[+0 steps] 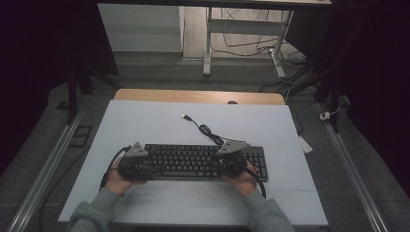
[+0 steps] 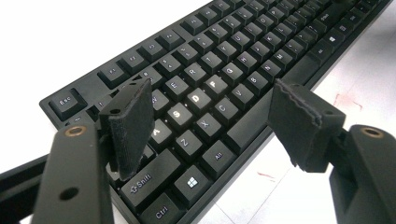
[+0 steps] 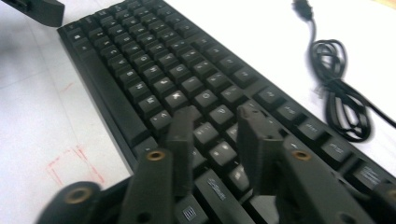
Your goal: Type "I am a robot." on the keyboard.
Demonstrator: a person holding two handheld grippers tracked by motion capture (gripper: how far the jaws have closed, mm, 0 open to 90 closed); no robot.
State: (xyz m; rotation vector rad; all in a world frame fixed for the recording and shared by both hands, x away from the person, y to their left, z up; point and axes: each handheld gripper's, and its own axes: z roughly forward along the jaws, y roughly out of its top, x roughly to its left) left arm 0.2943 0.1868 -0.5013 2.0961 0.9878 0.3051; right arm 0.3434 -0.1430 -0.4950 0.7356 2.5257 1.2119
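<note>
Both grippers hover empty over the black keyboard (image 1: pixel 205 161) lying mid-mat, left gripper (image 2: pixel 210 126) spread wide above its Shift end, right gripper (image 3: pixel 217 140) part-closed over the keys; rigid, light, probably slippery, it seems best clamped by its end edges.

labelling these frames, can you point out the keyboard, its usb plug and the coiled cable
keyboard (image 1: pixel 193 162), high view, middle key rows
usb plug (image 1: pixel 185 116), high view, plug tip
coiled cable (image 3: pixel 337 79), right gripper view, bundled loops

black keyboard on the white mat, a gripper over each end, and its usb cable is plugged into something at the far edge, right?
Not quite: the cable is unplugged. In the high view its plug lies loose on the white mat. The keyboard and both grippers are as you say.
</note>
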